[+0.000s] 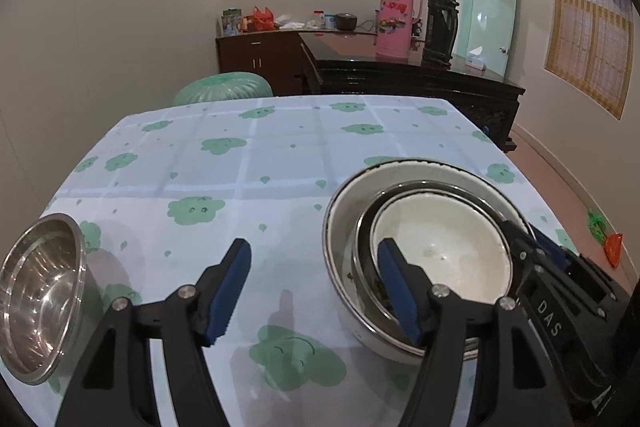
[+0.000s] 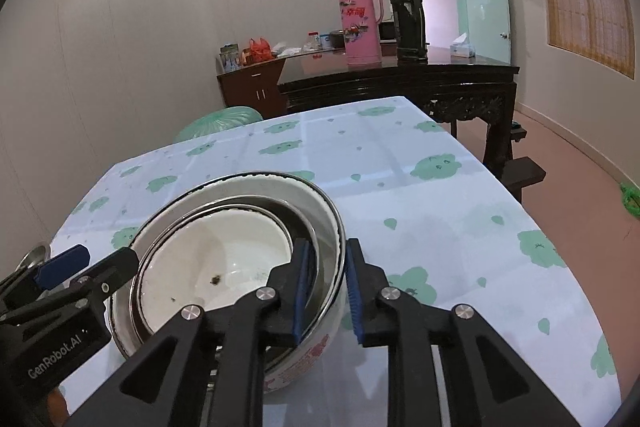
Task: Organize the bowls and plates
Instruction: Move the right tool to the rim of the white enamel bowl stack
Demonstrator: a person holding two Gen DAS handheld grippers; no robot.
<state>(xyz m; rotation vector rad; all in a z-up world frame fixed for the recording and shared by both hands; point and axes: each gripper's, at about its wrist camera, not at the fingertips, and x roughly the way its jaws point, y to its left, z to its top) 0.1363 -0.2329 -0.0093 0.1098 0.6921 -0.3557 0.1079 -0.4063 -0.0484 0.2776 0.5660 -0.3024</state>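
Three bowls sit nested near my right side of the surface (image 2: 460, 211): a white bowl (image 2: 208, 267) inside a steel bowl (image 2: 298, 223), inside a big enamel bowl (image 2: 334, 223). My right hand-held gripper (image 2: 328, 287) has its jaws a little apart around the big bowl's rim, one pad inside, one outside, and I judge they are not pressing. My left hand-held gripper (image 1: 316, 291) is open and empty, one finger over the stack's near side. One more steel bowl (image 1: 40, 299) lies tilted close to the left edge. I think the stack is heavy, stiff and slippery, and enamel chips, so gripping the rim firmly is best. Much free cloth lies behind the stack; the right edge is near.
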